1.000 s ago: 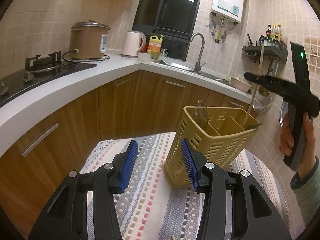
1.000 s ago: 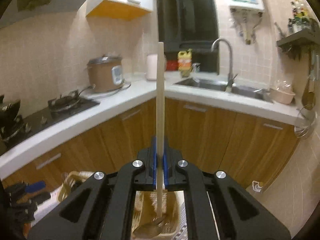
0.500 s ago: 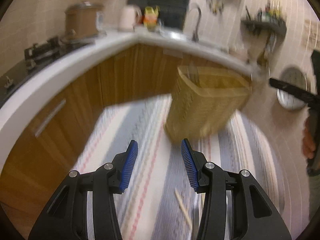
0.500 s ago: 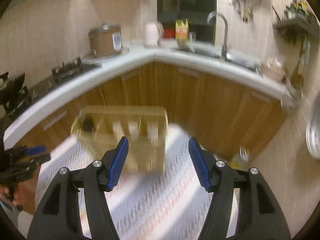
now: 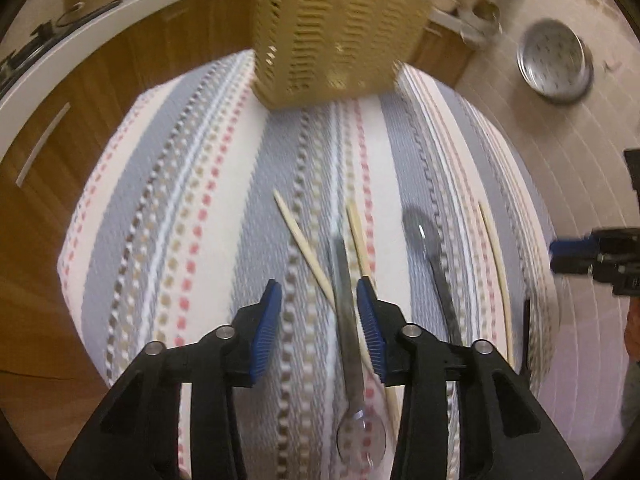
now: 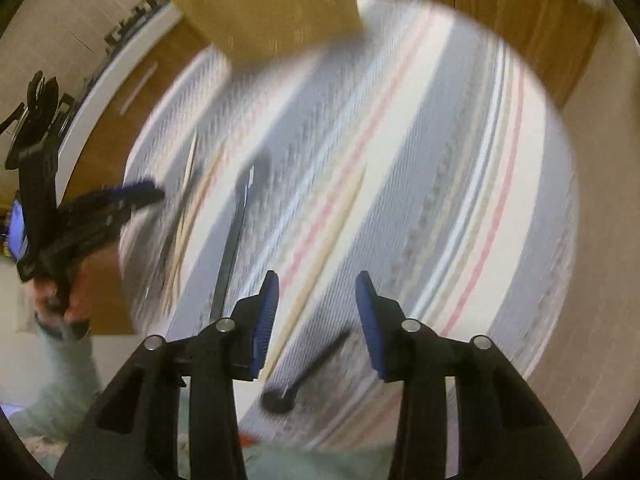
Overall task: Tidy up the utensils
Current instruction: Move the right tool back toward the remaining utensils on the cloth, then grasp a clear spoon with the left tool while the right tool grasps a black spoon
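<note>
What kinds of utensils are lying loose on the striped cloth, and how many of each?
Pale wooden chopsticks: 3
Silver metal spoon: 1
Dark metal spoon: 1
Small black spoon: 1
Total: 6

A striped tablecloth [image 5: 168, 184] is spread over the table, with wooden cabinets [image 5: 132, 52] under a white countertop [image 5: 80, 36] seen beyond it and a metal bowl [image 5: 554, 66] hung on the tiled wall [image 5: 560, 152] beside it.

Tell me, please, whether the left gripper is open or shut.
Open: the left gripper shows a wide gap between its blue pads, straddling a metal spoon.
</note>
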Demonstrator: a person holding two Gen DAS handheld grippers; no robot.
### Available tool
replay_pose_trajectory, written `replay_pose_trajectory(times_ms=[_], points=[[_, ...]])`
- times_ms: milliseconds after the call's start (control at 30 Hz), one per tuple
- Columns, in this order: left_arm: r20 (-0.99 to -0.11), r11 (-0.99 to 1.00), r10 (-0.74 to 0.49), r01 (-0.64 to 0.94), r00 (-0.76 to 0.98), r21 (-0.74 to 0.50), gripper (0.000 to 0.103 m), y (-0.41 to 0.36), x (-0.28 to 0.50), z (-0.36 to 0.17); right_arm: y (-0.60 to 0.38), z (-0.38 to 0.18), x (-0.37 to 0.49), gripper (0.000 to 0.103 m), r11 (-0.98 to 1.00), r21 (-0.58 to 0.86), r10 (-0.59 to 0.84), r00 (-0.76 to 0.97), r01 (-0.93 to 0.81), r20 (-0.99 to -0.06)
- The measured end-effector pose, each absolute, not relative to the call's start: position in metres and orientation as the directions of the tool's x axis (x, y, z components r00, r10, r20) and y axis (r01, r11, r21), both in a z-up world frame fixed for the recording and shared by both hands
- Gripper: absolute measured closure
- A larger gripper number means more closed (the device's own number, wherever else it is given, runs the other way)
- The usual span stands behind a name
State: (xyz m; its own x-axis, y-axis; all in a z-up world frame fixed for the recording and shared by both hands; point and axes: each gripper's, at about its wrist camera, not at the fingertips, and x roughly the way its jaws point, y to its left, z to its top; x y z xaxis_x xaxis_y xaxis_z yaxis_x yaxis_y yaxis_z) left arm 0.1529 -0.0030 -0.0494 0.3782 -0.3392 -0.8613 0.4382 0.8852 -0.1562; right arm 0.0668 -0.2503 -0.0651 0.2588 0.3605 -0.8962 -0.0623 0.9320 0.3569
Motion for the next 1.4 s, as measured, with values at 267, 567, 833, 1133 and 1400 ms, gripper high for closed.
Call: replay_pose_trajectory(times_ms=[267, 567, 833, 1133, 1400], points=[[-0.849, 0.863, -0.393, 0.46, 0.352, -0.209, 0.077, 0.003, 0.142, -0.058, -0.229, -0.096, 0.027, 0.067, 0.938, 0.347, 0.341, 0.145, 0.012, -0.929], [-0.835, 0.851, -0.418, 0.476, 0.357, -0.222, 0.077, 0.012, 0.136, -0.059, -0.195, -0.109, 0.024, 0.086, 0.985, 0.173, 0.167, 0.149, 0.023, -0.975], [-0.851, 0.837, -0.417, 0.501, 0.32, -0.221, 0.077, 0.006, 0.141, -0.064, -0.173, -0.107, 0.027, 0.099, 0.988, 0.142, 0.153, 0.213, -0.067, -0.965], [-0.909, 0.836, -0.294, 0.541, 0.295, -0.094, 0.077, -0.023, 0.149, -0.071, -0.196, -0.093, 0.071, 0.103, 0.988, 0.145, 0.152, 0.279, -0.046, -0.948], [-0.929, 0.835, -0.211, 0.551, 0.303, -0.009, 0.073, -0.042, 0.15, -0.074, -0.232, -0.093, 0.099, 0.101, 0.969, 0.245, 0.24, 0.231, -0.004, -0.943]])
